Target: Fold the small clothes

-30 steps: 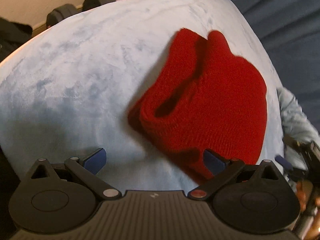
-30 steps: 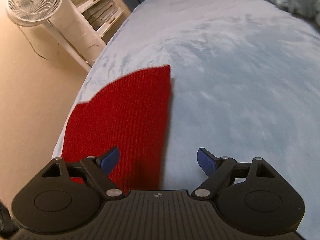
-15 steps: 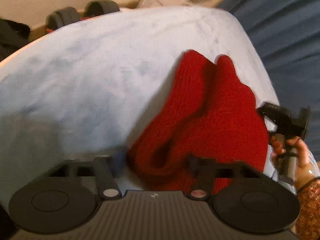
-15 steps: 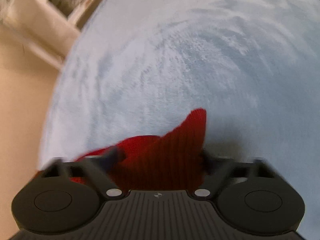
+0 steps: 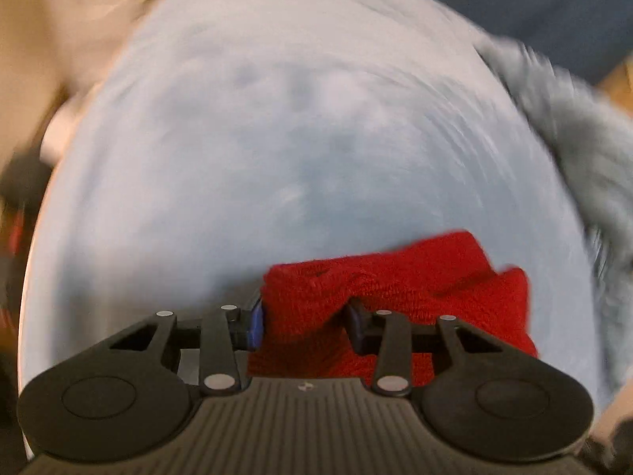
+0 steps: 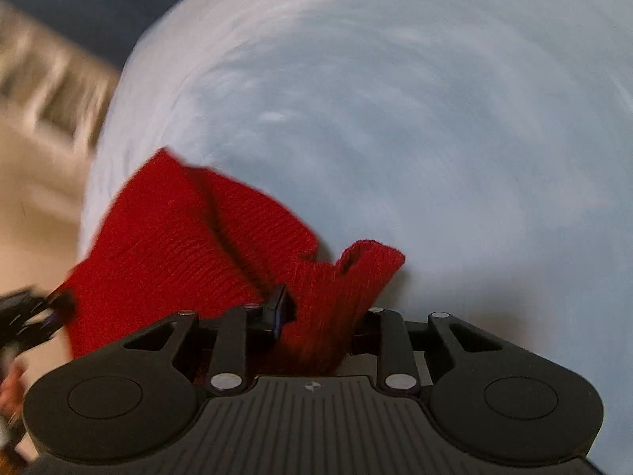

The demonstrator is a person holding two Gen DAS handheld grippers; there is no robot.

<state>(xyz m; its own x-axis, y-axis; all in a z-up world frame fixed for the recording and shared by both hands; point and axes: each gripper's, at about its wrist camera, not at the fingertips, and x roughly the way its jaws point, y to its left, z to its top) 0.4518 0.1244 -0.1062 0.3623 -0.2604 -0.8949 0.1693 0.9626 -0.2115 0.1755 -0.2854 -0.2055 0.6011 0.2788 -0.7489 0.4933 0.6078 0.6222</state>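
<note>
Red knit hat [image 5: 395, 281] lies bunched on the pale blue blanket [image 5: 277, 138], close in front of both cameras, with one part in each gripper. Left gripper [image 5: 304, 322]: jaws closed on a thick fold of the hat, blue pad [image 5: 256, 324] of one finger pressed to the knit on the left side, the other finger mostly buried under the fabric. From that view the rest of the hat spreads to the right of the gripper, lumpy, with a raised hump at the far right end. Right gripper [image 6: 320, 316]: jaws clamped on a narrow strip of the hat, one dark fingertip [image 6: 279, 308] showing against the knit, the other hidden behind it. A small tip of the hat [image 6: 372, 253] sticks up past the fingers; the wider body [image 6: 190, 237] fans out to the left with a deep crease running diagonally through it. Whether the hat's body is lifted off the blanket or resting on it, cannot tell. Grey fuzzy fabric [image 5: 585, 150] sits at the right edge of the left view, near the hat but not touching. Both views are motion-blurred; background beyond the blanket is unreadable. Left gripper's black body [image 6: 27, 316] also shows at the left edge of the right view.
</note>
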